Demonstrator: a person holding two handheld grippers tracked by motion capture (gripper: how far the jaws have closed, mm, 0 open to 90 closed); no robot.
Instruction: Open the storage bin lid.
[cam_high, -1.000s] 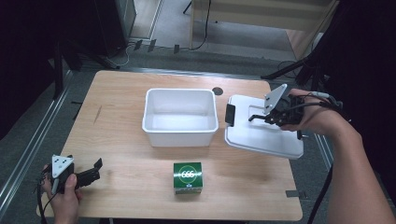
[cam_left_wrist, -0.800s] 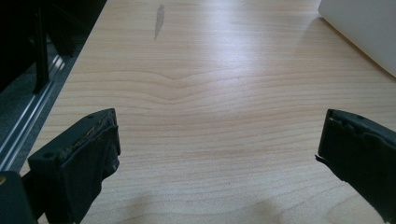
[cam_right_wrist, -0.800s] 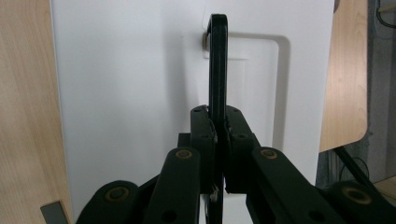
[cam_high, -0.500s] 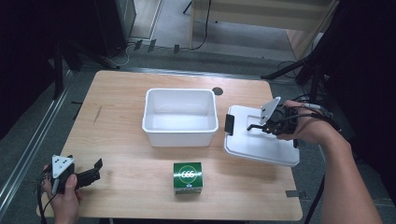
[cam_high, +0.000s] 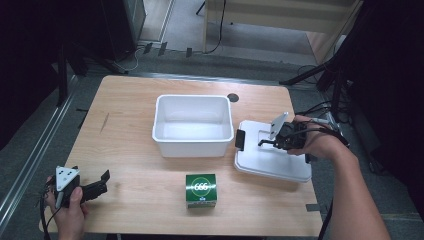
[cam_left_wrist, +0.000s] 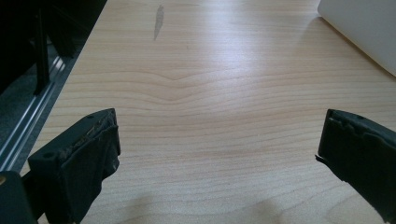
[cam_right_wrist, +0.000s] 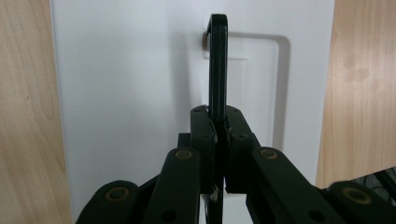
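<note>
- The surface (cam_high: 125, 115) is a light wooden top with rounded corners — a dark streak (cam_high: 104, 122) marks its left part, and a small round black spot (cam_high: 232, 97) sits near the far edge.
- A white bin (cam_high: 193, 125), open and upright, stands near the middle.
- A white lid (cam_high: 272, 160) with a black latch (cam_high: 240, 139) lies just right of the bin, reaching the surface's right edge.
- A green box (cam_high: 201, 190) stands alone near the front edge — in front of the bin, apart from it.
</note>
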